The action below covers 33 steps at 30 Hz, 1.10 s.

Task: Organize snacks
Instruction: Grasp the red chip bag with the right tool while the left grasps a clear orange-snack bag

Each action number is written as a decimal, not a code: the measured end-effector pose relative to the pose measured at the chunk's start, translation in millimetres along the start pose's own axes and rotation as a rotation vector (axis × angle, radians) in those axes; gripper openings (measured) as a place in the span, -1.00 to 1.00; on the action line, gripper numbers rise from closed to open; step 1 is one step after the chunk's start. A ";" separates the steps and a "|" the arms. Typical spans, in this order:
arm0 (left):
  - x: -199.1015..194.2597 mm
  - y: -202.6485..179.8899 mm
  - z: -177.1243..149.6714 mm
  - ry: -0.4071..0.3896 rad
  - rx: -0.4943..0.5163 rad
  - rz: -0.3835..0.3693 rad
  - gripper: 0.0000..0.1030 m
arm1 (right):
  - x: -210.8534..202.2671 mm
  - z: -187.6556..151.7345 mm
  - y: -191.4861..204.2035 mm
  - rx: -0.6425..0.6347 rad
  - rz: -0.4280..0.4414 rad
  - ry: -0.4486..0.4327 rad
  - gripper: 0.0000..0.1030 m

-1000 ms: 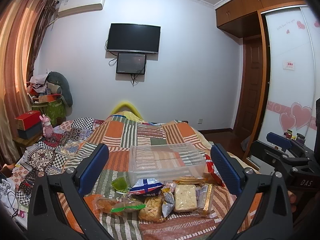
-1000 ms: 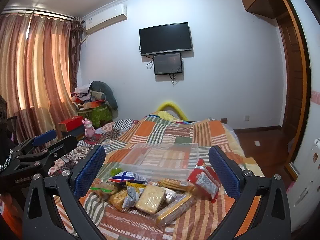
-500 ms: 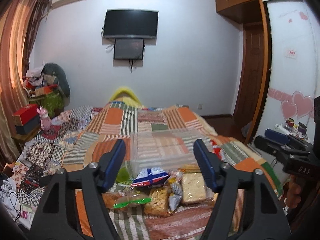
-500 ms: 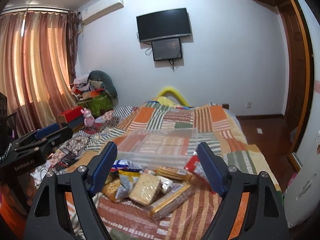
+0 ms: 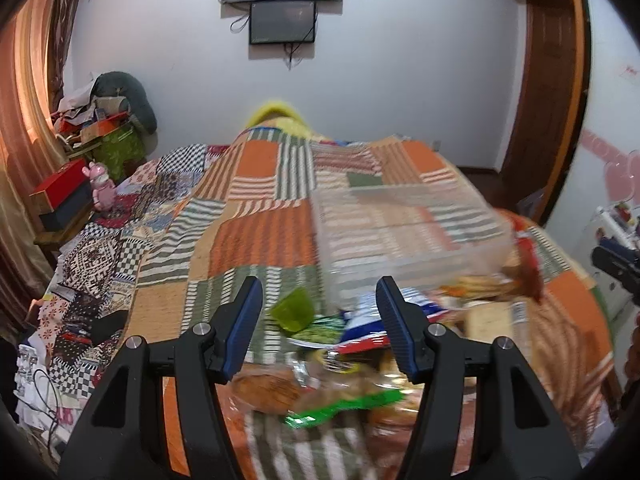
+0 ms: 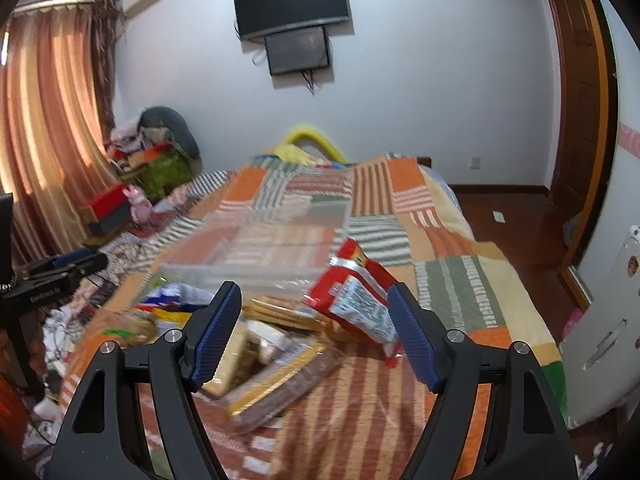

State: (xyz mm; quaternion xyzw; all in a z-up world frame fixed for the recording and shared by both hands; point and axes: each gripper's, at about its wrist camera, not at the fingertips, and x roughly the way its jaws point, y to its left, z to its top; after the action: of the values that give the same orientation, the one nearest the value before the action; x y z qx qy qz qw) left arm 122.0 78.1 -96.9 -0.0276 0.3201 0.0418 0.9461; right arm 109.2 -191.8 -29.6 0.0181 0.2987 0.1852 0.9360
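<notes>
A heap of snack packets lies on the striped bedspread in front of a clear plastic box (image 5: 404, 232), which also shows in the right wrist view (image 6: 256, 240). My left gripper (image 5: 318, 304) is open and empty above a small green packet (image 5: 292, 312) and a blue-and-white packet (image 5: 368, 316). My right gripper (image 6: 314, 308) is open and empty above a red packet (image 6: 356, 296), flat biscuit packs (image 6: 280, 376) and a pale cake pack (image 6: 228, 356). The view is blurred.
The bed (image 5: 256, 232) fills the middle of the room. Loose patterned cloths (image 5: 88, 280) lie at its left edge. A red box (image 5: 60, 184) and a pink toy (image 5: 102, 188) stand on a side table at left. A wooden door (image 6: 576, 120) is at right.
Both grippers have moved forward and tilted down toward the snack heap. Their jaws have narrowed from wide open but stay open. The snacks have not moved.
</notes>
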 end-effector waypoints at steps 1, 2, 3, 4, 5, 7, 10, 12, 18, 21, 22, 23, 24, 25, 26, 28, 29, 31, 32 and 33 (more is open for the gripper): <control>8.0 4.9 -0.7 0.016 -0.004 0.003 0.15 | 5.1 -0.8 -1.7 0.001 -0.005 0.013 0.43; 13.9 8.0 -1.3 0.029 -0.010 0.003 0.15 | 11.1 -1.4 -4.2 0.004 -0.009 0.028 0.44; 19.7 11.1 -1.6 0.043 -0.015 0.003 0.15 | 15.5 -1.3 -5.2 0.006 -0.013 0.038 0.49; 27.2 15.0 -2.5 0.061 -0.020 0.001 0.15 | 20.4 -2.2 -7.3 0.008 -0.020 0.047 0.55; 35.4 18.5 -3.4 0.082 -0.025 -0.004 0.15 | 24.2 -3.6 -8.8 0.008 -0.027 0.057 0.58; 52.1 24.6 -6.0 0.121 -0.033 -0.017 0.15 | 33.3 -5.8 -12.4 0.005 -0.037 0.075 0.62; 76.3 30.6 -7.9 0.170 -0.047 -0.029 0.15 | 46.6 -9.4 -15.5 0.004 -0.053 0.111 0.67; 89.0 32.2 -9.0 0.201 -0.056 -0.033 0.15 | 56.1 -11.5 -18.4 0.012 -0.065 0.131 0.78; 122.9 34.9 -14.6 0.289 -0.067 -0.049 0.15 | 74.0 -13.2 -21.9 -0.001 -0.095 0.157 0.89; 134.4 42.3 -14.1 0.321 -0.100 -0.085 0.15 | 84.1 -14.0 -26.3 -0.009 -0.114 0.174 0.89; 136.9 43.9 -13.6 0.328 -0.107 -0.091 0.15 | 85.9 -14.4 -27.6 -0.009 -0.116 0.175 0.89; 139.7 45.6 -13.1 0.339 -0.109 -0.097 0.15 | 87.5 -14.9 -29.1 -0.008 -0.119 0.179 0.89; 142.0 45.9 -13.2 0.347 -0.107 -0.099 0.15 | 88.2 -15.9 -29.5 -0.007 -0.116 0.184 0.87; 144.6 46.1 -12.7 0.354 -0.100 -0.101 0.15 | 90.5 -16.4 -29.1 -0.003 -0.110 0.194 0.84; 146.9 45.7 -12.4 0.360 -0.093 -0.098 0.15 | 91.3 -17.6 -30.7 0.003 -0.099 0.204 0.79; 152.4 45.6 -12.7 0.383 -0.078 -0.094 0.15 | 92.2 -18.7 -31.8 0.013 -0.081 0.207 0.57; 153.9 45.8 -12.6 0.390 -0.077 -0.095 0.15 | 92.2 -18.9 -31.5 0.011 -0.090 0.208 0.54; 155.8 45.8 -11.2 0.395 -0.070 -0.096 0.14 | 90.2 -19.3 -32.4 0.006 -0.099 0.203 0.33; 154.8 45.3 -11.7 0.394 -0.065 -0.093 0.14 | 88.5 -19.6 -34.3 0.009 -0.102 0.202 0.28; 155.1 44.0 -12.0 0.394 -0.058 -0.090 0.14 | 88.2 -19.6 -35.3 0.012 -0.097 0.203 0.24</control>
State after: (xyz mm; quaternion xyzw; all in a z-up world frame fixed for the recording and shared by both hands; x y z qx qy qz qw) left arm 233.3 130.5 -201.9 -0.0770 0.4961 0.0026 0.8649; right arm 176.3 -194.6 -99.6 -0.0094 0.3935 0.1386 0.9088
